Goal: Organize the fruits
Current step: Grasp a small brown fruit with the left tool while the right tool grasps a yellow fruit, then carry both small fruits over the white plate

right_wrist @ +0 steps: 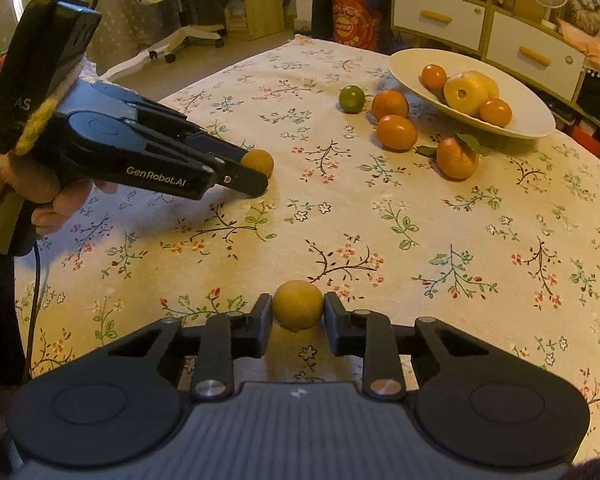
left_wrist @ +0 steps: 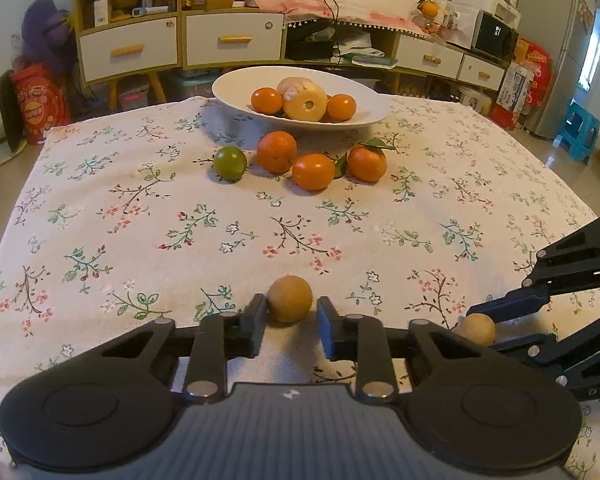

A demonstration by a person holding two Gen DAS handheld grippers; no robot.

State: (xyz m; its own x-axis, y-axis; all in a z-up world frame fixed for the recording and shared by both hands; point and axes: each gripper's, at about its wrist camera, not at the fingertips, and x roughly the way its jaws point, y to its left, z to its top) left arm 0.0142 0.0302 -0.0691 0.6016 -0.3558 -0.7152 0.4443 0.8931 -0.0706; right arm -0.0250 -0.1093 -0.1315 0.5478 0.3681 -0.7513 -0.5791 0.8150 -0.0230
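Fruits: two brown [left_wrist: 290,298], three oranges [left_wrist: 277,151], one lime [left_wrist: 230,163]

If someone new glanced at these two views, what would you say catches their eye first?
First, the two black grippers near the front edge of the floral tablecloth: the left gripper and right gripper are each shut on a small round tan fruit. Next, at the far side, the wide white oval bowl of oranges and a yellow ring-shaped fruit, with three loose oranges and a green citrus just before it.
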